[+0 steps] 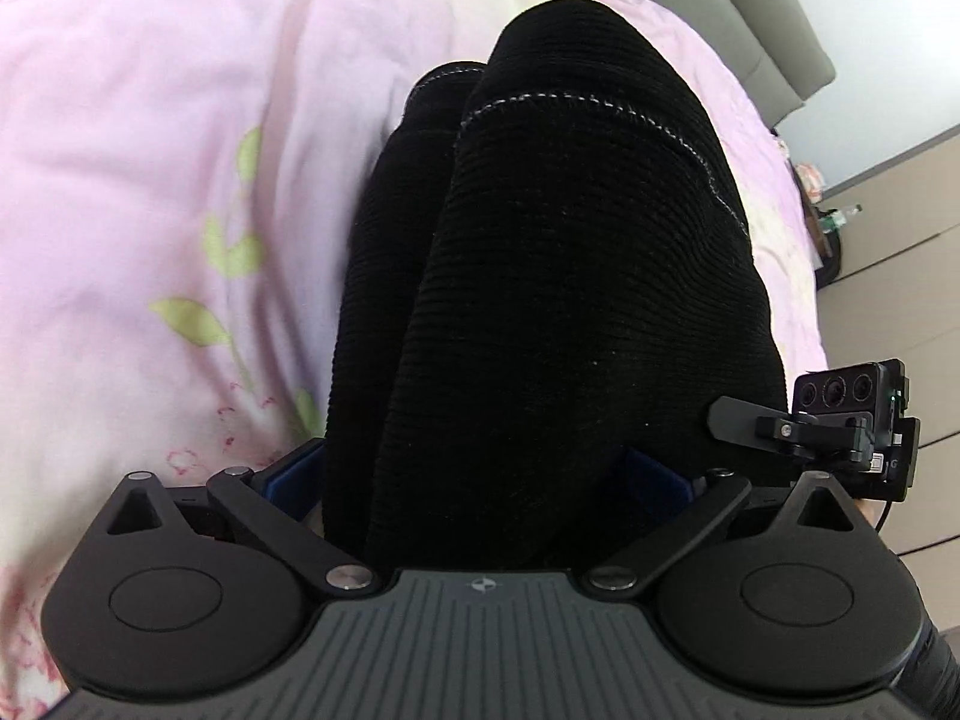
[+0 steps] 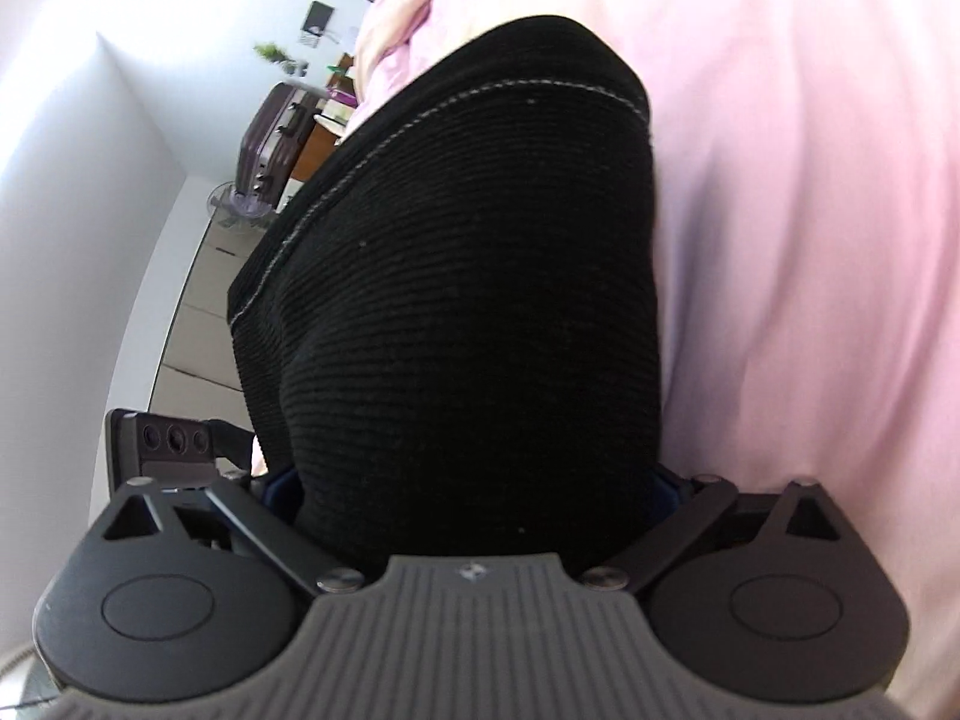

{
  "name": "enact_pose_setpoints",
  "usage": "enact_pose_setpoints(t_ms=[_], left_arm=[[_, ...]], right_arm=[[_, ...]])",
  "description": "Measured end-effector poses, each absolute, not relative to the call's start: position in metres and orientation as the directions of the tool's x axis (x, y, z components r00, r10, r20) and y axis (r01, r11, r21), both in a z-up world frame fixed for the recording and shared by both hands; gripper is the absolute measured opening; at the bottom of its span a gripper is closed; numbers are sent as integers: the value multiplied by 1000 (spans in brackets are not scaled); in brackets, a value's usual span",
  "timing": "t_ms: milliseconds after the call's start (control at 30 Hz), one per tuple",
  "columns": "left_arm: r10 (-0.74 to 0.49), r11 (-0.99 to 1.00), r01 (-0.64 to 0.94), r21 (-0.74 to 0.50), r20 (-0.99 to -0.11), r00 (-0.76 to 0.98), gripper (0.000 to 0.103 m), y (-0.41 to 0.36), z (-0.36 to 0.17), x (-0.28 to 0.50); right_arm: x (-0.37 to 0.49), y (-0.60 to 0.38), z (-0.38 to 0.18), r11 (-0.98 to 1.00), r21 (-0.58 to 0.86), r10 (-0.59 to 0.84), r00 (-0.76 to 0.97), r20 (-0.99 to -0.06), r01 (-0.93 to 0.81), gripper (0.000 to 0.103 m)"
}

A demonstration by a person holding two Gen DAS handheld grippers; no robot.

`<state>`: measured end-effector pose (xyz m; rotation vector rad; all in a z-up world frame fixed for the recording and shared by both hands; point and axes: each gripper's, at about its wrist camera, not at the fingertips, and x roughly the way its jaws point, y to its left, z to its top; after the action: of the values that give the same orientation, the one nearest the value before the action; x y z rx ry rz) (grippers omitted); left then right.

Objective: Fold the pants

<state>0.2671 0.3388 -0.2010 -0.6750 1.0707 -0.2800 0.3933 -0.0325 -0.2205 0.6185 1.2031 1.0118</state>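
The black ribbed pants point(image 1: 570, 252) with a pale stitched seam hang over the pink bedsheet point(image 1: 150, 150). My left gripper point(image 1: 474, 474) is shut on the pants; the cloth fills the space between its blue-padded fingers point(image 1: 294, 468) and hides the tips. In the right wrist view the same pants point(image 2: 468, 276) bulge up from my right gripper point(image 2: 474, 480), which is shut on the pants too, its fingertips buried in the cloth. The right gripper's body shows at the right edge of the left wrist view point(image 1: 840, 420); the left gripper's body shows at the left of the right wrist view point(image 2: 174, 444).
The pink sheet point(image 2: 810, 240) with green leaf print covers the bed. A grey headboard point(image 1: 762, 18) is at the far end. Beyond the bed edge stand a purple suitcase point(image 2: 276, 138), a fan point(image 2: 234, 204) and drawers point(image 1: 900, 312).
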Motion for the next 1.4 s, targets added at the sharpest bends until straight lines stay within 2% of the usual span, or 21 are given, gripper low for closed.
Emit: enact_pose_setpoints(t_ms=[100,167,267,367,700,1033,1400], left_arm=[[-538,752,-92,-653,-688,487,102,341,-199,260],[-554,733,-90,-674,-670,494,94,344,-198,253],[-576,712,-77,-698,-643,504,80,345,-187,246],[-571,722,-54,-689,-638,516,76,340,-170,237],[-614,718,76,-692,-577,539,76,304,-103,175],[-654,713,117,-692,-595,468,76,248,-93,136],[-693,703,180,-688,-607,388,76,171,-83,188]], right_arm=[[390,-35,-219,443,840,892,55,-449,-313,81],[387,-35,-218,437,845,896,71,-438,-307,74],[383,-36,-211,431,856,901,86,-426,-286,69],[377,-38,-194,425,857,904,91,-417,-291,66],[321,-83,-119,398,856,917,120,-380,-330,65],[266,-139,-101,453,852,891,172,-421,-262,65],[270,-191,-81,502,839,857,255,-449,-209,65]])
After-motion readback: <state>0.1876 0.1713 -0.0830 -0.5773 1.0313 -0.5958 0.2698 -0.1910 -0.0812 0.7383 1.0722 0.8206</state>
